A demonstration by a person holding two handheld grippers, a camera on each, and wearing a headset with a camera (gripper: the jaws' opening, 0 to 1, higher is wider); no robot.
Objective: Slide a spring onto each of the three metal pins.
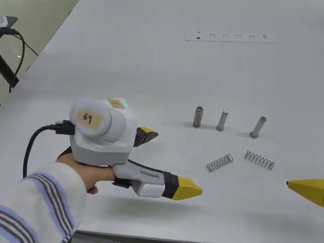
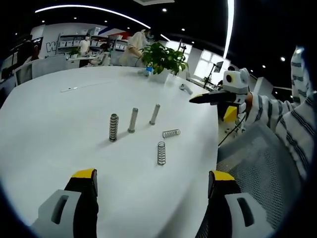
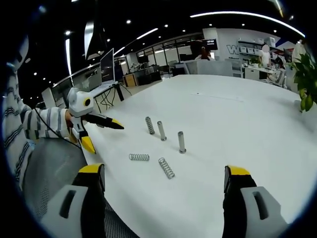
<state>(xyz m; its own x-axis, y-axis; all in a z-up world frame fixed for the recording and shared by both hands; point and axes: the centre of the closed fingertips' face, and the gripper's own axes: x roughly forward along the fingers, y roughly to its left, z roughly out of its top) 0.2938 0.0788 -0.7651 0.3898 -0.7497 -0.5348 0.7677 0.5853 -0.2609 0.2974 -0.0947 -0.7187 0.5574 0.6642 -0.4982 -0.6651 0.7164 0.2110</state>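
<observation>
We count one pin (image 1: 198,117) sprung; two bare pins (image 1: 222,120), two loose springs (image 1: 219,163) to go. Left gripper (image 1: 172,162), right gripper (image 3: 164,171) gape empty.

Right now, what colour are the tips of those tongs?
Bright yellow; the left tongs show it best in the head view.

The white table (image 1: 126,71) is seen steeply from above its near edge in the head view. The gripper views are set low, angled in from left and right; the three metal pins (image 1: 222,120) are shared by all.
</observation>
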